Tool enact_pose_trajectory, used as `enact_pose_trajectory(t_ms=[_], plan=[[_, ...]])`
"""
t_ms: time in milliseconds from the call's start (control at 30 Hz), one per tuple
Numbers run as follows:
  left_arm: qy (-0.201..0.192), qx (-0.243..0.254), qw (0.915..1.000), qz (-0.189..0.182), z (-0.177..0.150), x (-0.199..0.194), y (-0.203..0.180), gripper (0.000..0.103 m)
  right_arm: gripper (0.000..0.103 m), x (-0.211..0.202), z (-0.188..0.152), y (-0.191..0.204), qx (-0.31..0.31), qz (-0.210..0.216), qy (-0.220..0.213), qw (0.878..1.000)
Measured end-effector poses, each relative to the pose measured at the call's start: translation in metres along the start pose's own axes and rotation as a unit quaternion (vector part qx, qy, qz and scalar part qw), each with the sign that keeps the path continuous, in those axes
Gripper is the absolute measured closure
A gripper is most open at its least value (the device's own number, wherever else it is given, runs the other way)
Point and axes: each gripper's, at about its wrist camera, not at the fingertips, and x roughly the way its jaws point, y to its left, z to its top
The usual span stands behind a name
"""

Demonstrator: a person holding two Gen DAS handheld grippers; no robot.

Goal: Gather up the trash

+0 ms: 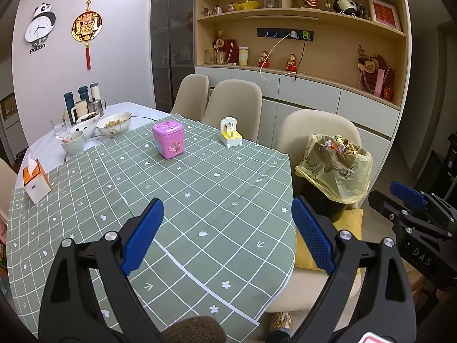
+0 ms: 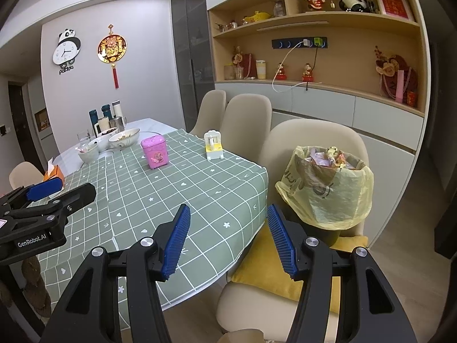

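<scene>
Progress: judged near done; no loose litter visible on the checked desk [image 1: 200,200].
Trash: wrappers heaped to the brim of the yellow-bagged bin [image 2: 331,188], standing on a yellow cushion [image 2: 274,274] on the chair [image 2: 314,134] just beside the desk edge.
Left on desk: pink tin [image 1: 169,140], small white-and-yellow toy [image 1: 230,133], orange tissue box [image 1: 35,181], bowls [image 1: 114,124] at the far end; none plainly trash.
Remaining: perhaps tying or lifting out the bag; hard to judge.
Left hand-held gripper [image 1: 227,234]: released, jaws spread wide, nothing between them, poised over the near desk edge and aimed down its length.
Right hand-held gripper [image 2: 228,243]: likewise released and empty, held level just short of the bin, straddling desk corner and cushion.
</scene>
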Motion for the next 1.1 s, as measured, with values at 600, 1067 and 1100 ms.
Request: enact_pose_trajectory(t_ms=[600,1067,1100], plan=[[-0.005,0.002,1.0,-0.006,-0.002,-0.008,0.002,0.016,0.049,-0.005,0.0,0.004,0.002,-0.002,-0.003,1.0],[-0.008,0.007,0.9999,-0.011,-0.002,-0.012,-0.002,0.016,0.049,-0.011,-0.002,0.003,0.007,-0.008,-0.005,1.0],[-0.008,0.006,0.9999,-0.011,-0.002,-0.012,-0.002,0.016,0.049,-0.011,-0.002,0.003,0.007,-0.009,-0.005,1.0]])
